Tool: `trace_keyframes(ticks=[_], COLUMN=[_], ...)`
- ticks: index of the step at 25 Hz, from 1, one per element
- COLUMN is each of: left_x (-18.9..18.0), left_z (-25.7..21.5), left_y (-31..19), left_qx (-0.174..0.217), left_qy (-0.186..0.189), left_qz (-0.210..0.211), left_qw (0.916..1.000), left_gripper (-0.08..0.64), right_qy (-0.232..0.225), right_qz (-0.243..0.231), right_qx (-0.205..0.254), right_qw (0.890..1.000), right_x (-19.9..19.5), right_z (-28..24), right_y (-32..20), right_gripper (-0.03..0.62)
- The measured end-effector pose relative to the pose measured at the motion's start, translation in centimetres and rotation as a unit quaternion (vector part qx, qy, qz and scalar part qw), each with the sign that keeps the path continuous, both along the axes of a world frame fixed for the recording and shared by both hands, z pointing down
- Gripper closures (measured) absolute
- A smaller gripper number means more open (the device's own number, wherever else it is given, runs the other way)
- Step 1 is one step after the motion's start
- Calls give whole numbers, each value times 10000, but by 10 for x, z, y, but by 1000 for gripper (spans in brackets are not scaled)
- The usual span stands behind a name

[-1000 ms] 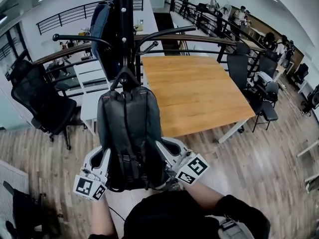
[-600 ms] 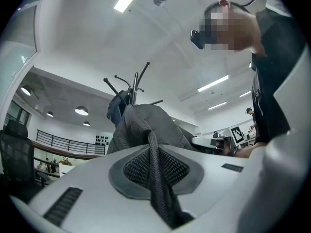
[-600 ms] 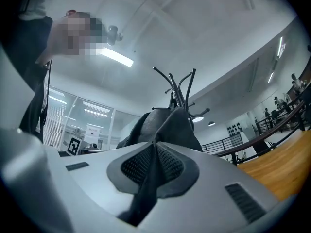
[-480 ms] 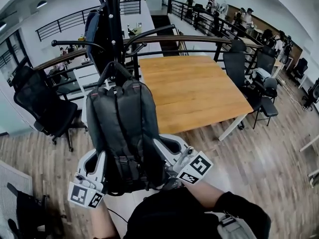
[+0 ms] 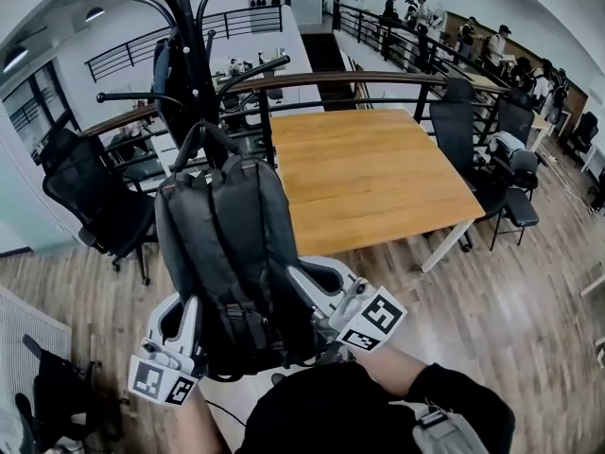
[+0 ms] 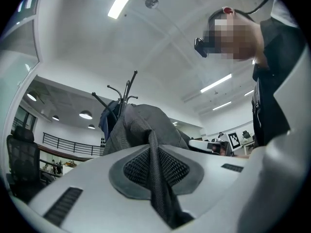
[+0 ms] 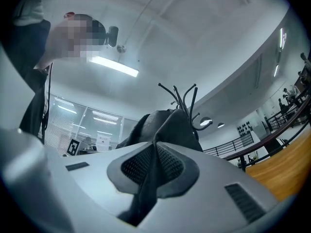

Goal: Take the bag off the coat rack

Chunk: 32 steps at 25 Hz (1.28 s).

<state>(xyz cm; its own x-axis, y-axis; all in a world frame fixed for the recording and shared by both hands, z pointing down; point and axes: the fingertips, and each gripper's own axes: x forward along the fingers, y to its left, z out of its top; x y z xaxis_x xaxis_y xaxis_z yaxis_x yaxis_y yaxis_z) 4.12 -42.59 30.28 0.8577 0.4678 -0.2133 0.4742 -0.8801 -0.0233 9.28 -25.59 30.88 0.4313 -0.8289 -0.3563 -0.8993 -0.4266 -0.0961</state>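
Lighting: bright, even, indoor; sources overhead, being long white ceiling strip lights [image 6: 124, 0] and round recessed downlights [image 6: 86, 115].
Shadows: soft and faint, under the orange-brown wooden table top [image 5: 369, 173].
Exposure: the black fabric backpack [image 5: 232, 253] renders as a dark mass with little surface detail.
Distortion: strong fisheye in all views; the curved brown handrail [image 5: 378, 74] bows; both gripper views have black corners.
Focus: head view sharp; nearest foreground of both gripper views soft.

Black backpack [image 5: 236, 253] upright, strap side facing up, top handle [image 5: 200, 130] close against the black coat rack [image 5: 185, 45] pole; can't tell if it's on a hook
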Motion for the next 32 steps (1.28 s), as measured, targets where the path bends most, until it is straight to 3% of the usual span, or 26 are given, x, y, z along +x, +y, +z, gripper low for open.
trace_keyframes(ticks=[6,13,19,32], left_x=[-28,-60,-115,-159], left_z=[3,8,43,90], left_y=[25,51,75,133], left_qx=[-219,-398,-749,-1047], left_qy=[-213,-352,-479,-1084], left_qz=[81,-72,-160,-216], left_qw=[9995,9986,9959,9883], left_gripper=[506,506,506,506], right_qy=[-342,-391,-526,-1111], right_qz=[-361,-641,-932,-1179], right_qx=[149,59,43,-129], right_qw=[9987,9972,9942,9867], right_x=[-12,-40,-83,-124], right_z=[2,4,38,88], right_y=[24,45,69,119], right_gripper=[548,548,546,546])
